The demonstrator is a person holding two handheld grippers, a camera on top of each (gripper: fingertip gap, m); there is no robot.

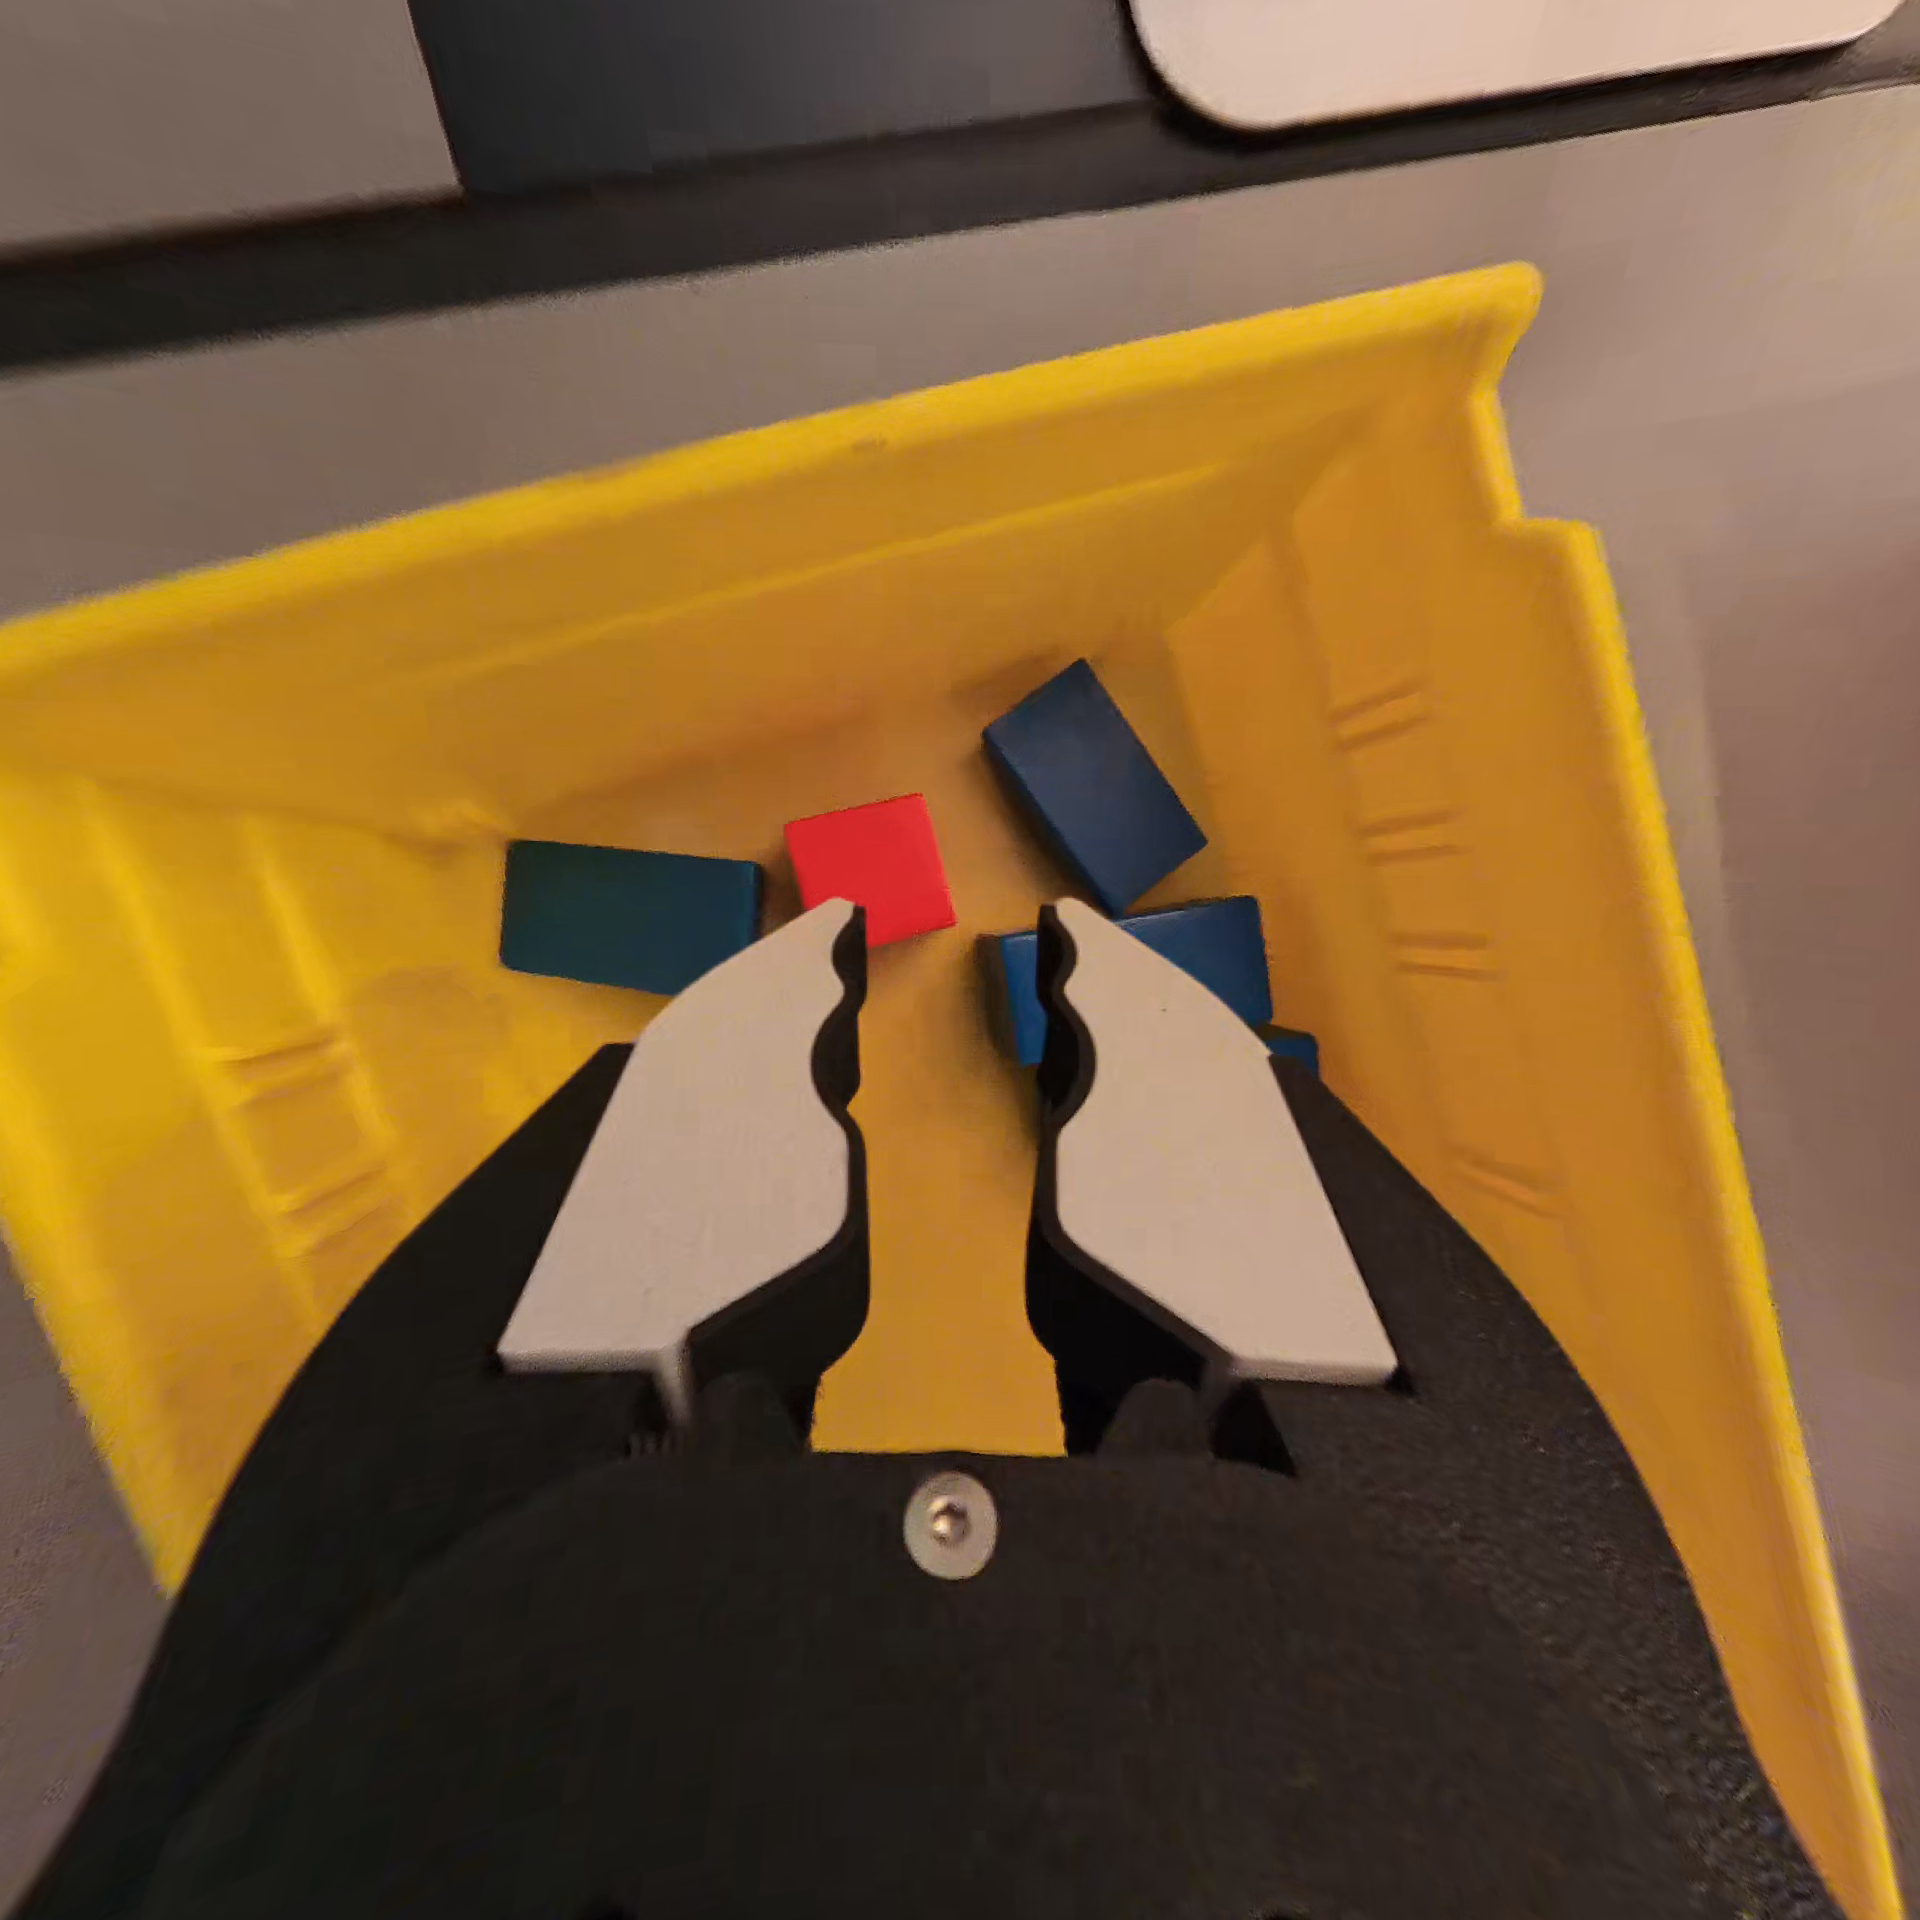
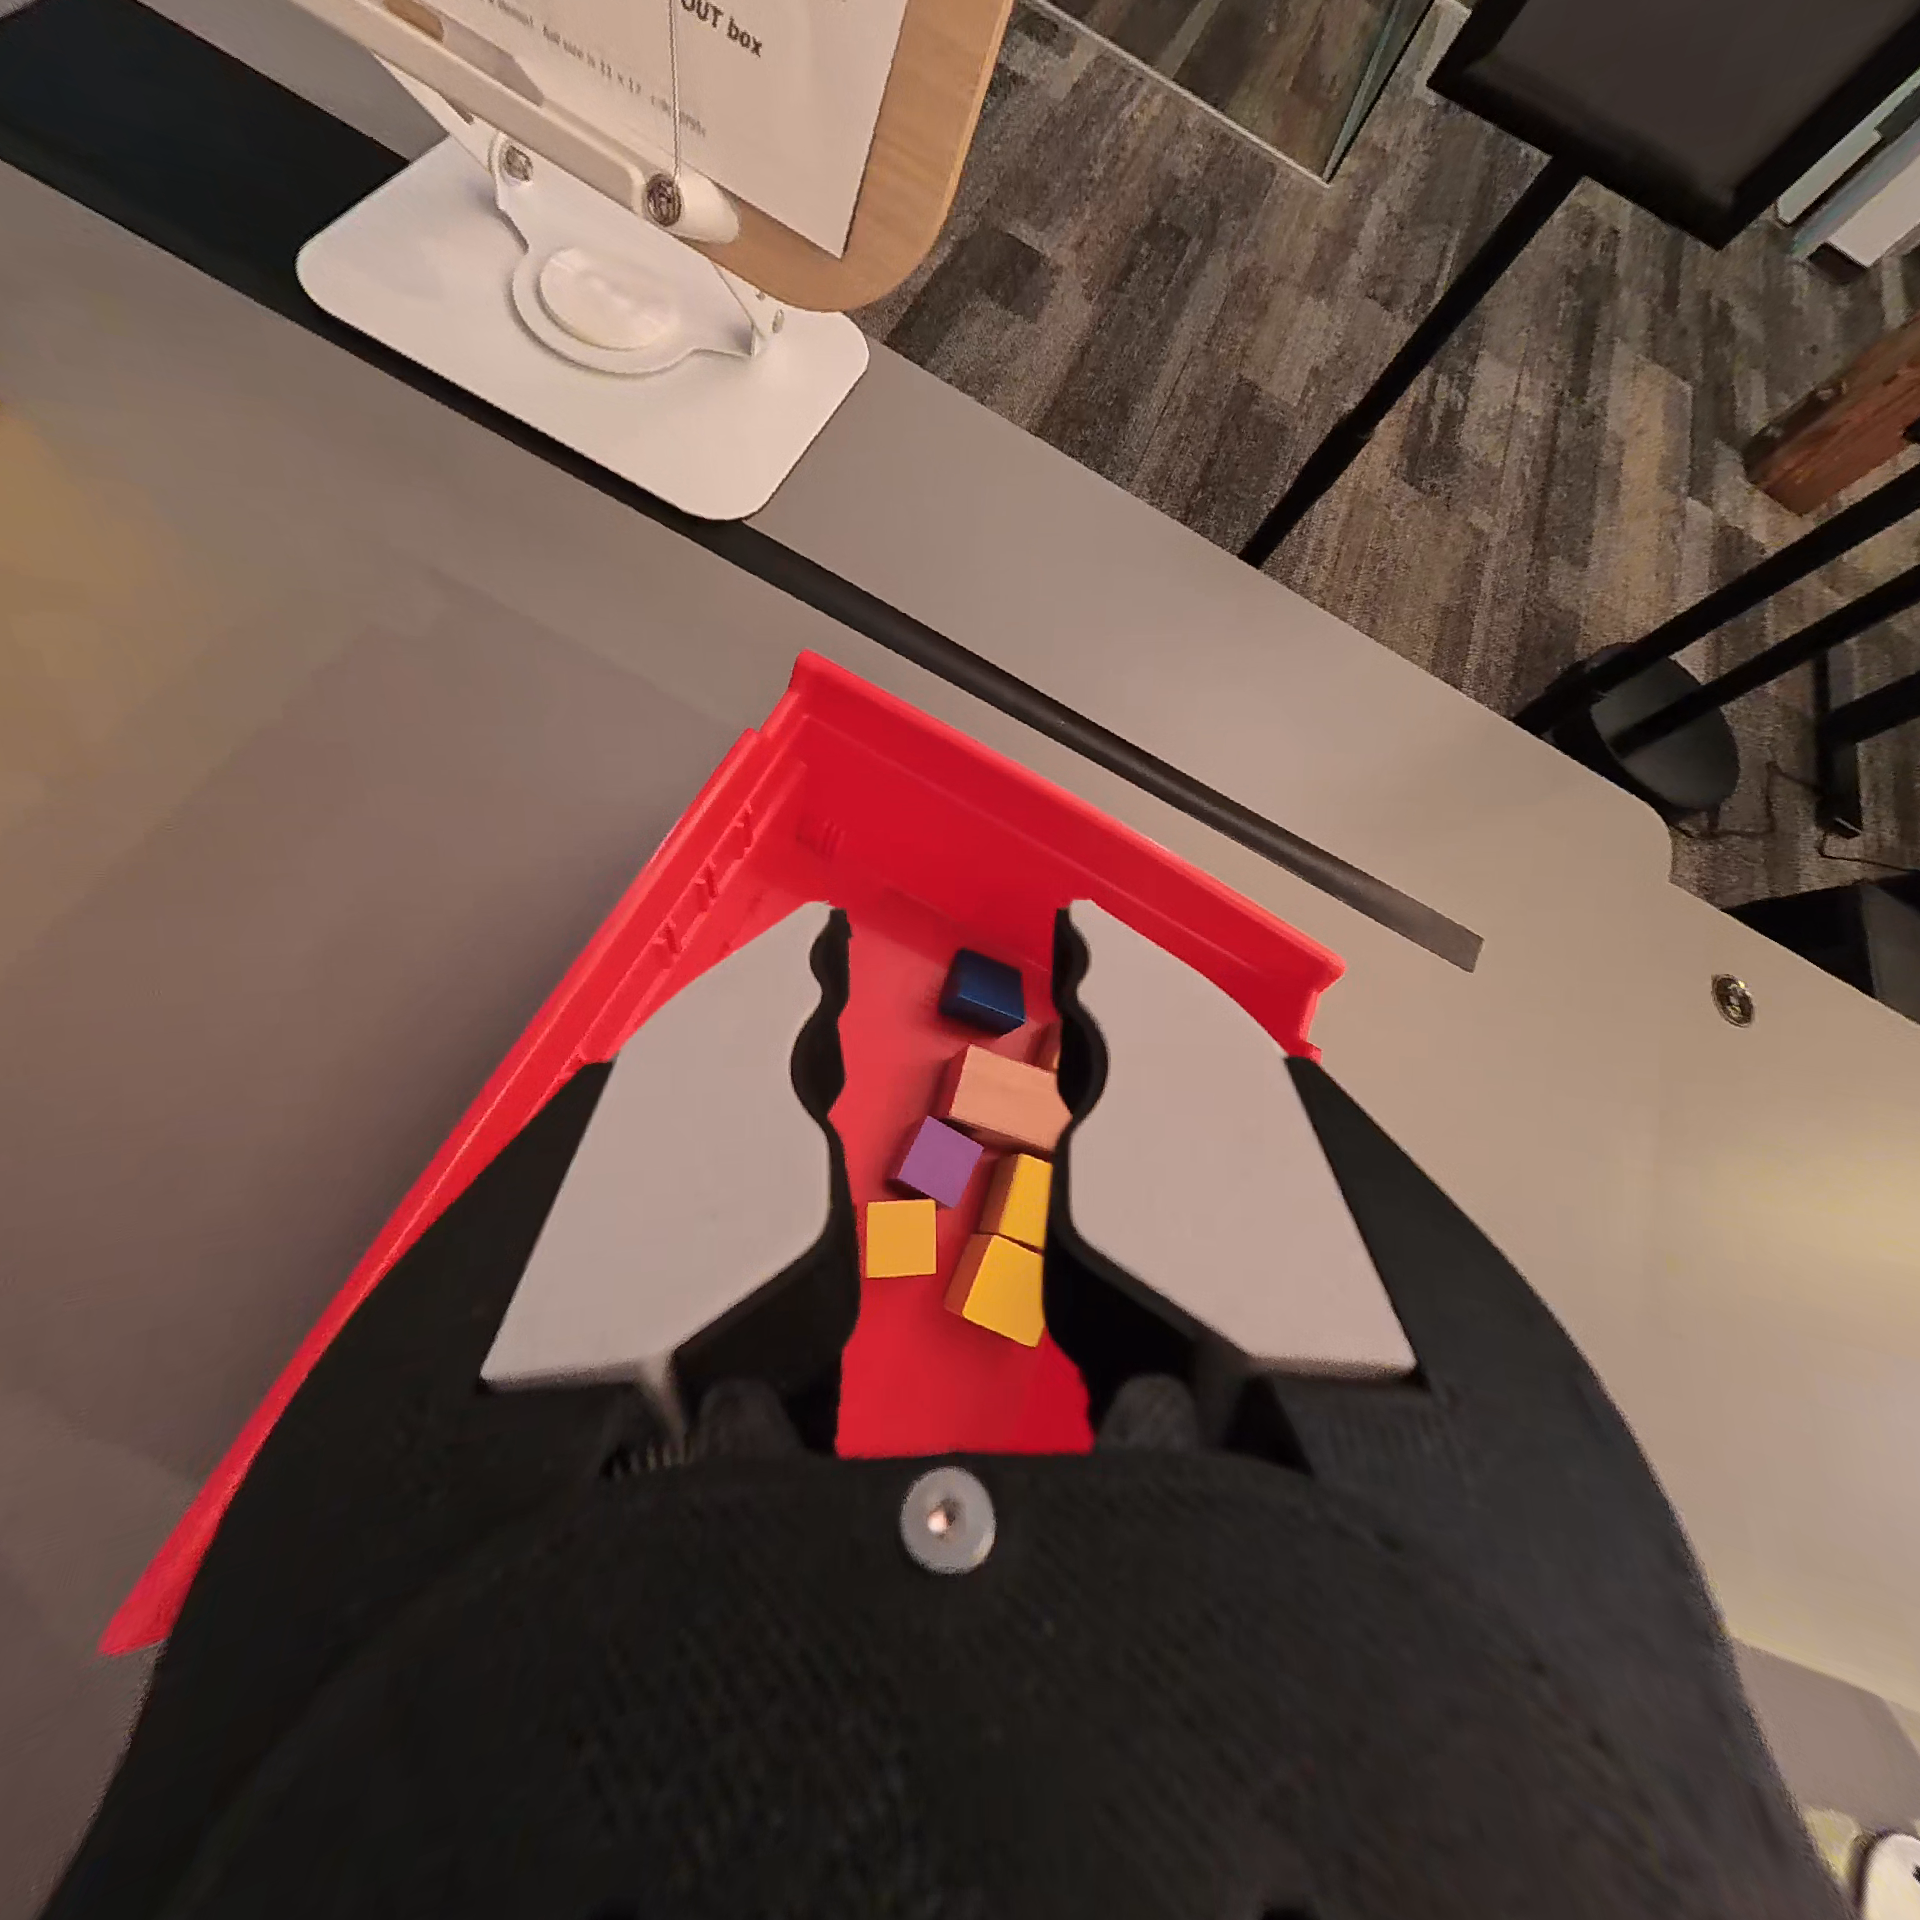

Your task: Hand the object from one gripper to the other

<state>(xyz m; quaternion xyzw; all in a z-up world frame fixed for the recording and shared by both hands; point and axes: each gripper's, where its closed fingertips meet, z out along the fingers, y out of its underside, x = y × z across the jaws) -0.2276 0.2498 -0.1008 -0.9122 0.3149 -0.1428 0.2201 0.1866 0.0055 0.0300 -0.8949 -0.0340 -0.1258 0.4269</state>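
Note:
My left gripper [image 1: 948, 920] is open and empty, reaching down into a yellow bin [image 1: 727, 582]. On the bin floor just past its tips lies a red cube [image 1: 871, 868], with a dark teal block [image 1: 629, 914] to its left and blue blocks [image 1: 1091, 784] to its right. My right gripper [image 2: 945, 920] is open and empty above a red bin [image 2: 997, 831]. In that bin lie a dark blue cube [image 2: 982, 992], a tan block [image 2: 1006, 1096], a purple cube [image 2: 938, 1161] and yellow cubes [image 2: 900, 1237]. Neither gripper shows in the other's view.
Both bins sit on a grey table [image 2: 312, 675]. A white stand base [image 2: 623, 374] holding a board stands at the table's far edge, also in the left wrist view [image 1: 1455, 52]. Beyond the table edge are carpeted floor and dark furniture legs [image 2: 1403, 353].

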